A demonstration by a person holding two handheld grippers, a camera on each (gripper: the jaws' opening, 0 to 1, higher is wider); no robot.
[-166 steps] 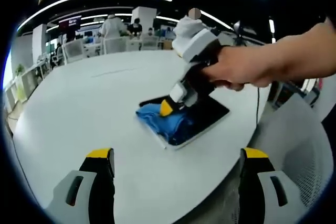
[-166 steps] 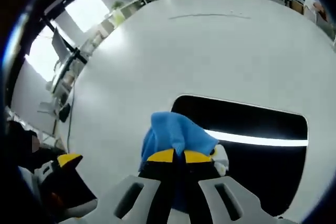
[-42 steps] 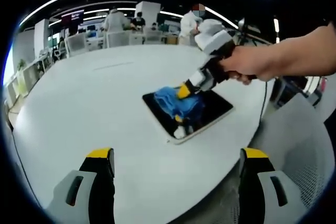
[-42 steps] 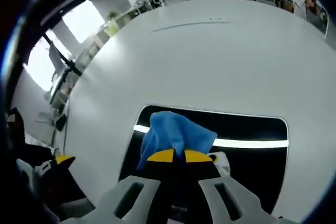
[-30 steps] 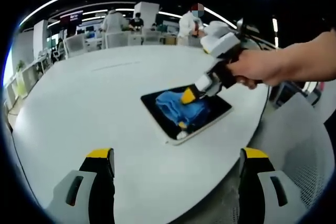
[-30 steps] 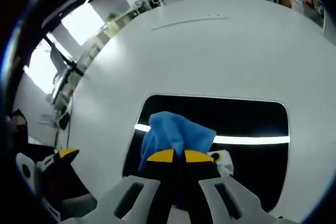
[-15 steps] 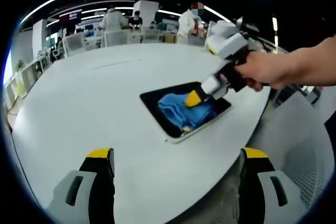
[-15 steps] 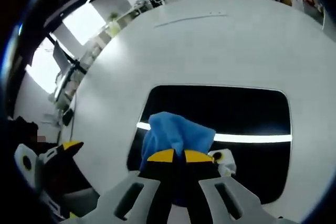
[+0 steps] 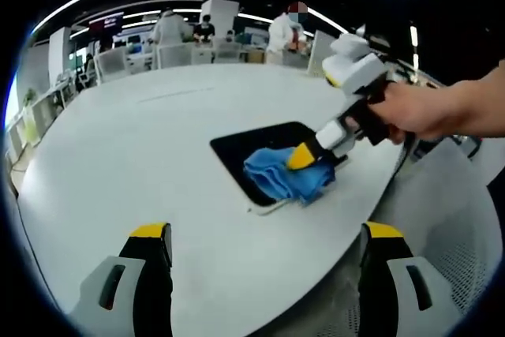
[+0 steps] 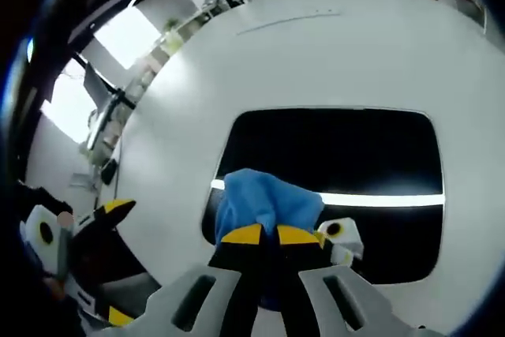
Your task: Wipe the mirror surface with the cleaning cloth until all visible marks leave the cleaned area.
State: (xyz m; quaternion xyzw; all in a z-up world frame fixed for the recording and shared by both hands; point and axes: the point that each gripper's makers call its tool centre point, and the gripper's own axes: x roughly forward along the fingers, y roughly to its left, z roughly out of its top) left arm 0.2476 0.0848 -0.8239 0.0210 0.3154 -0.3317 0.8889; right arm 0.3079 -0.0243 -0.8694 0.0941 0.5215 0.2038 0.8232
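One mirror point(image 9: 260, 147), one blue cloth point(image 9: 286, 178), both on the round white table point(image 9: 118, 163). Right gripper point(image 10: 260, 234) pinches the cloth, pressing it on the mirror's near edge. Left gripper point(image 9: 264, 230) hangs back over the table edge, jaws spread wide, holding nothing. Office chairs point(image 9: 110, 73) and several people point(image 9: 170, 29) stand behind the table.

No text, label, brand or number can be read in either view. A wall screen point(image 9: 105, 24) at about ten o'clock in the left gripper view glows reddish, but whatever it carries is too small and blurred to make out.
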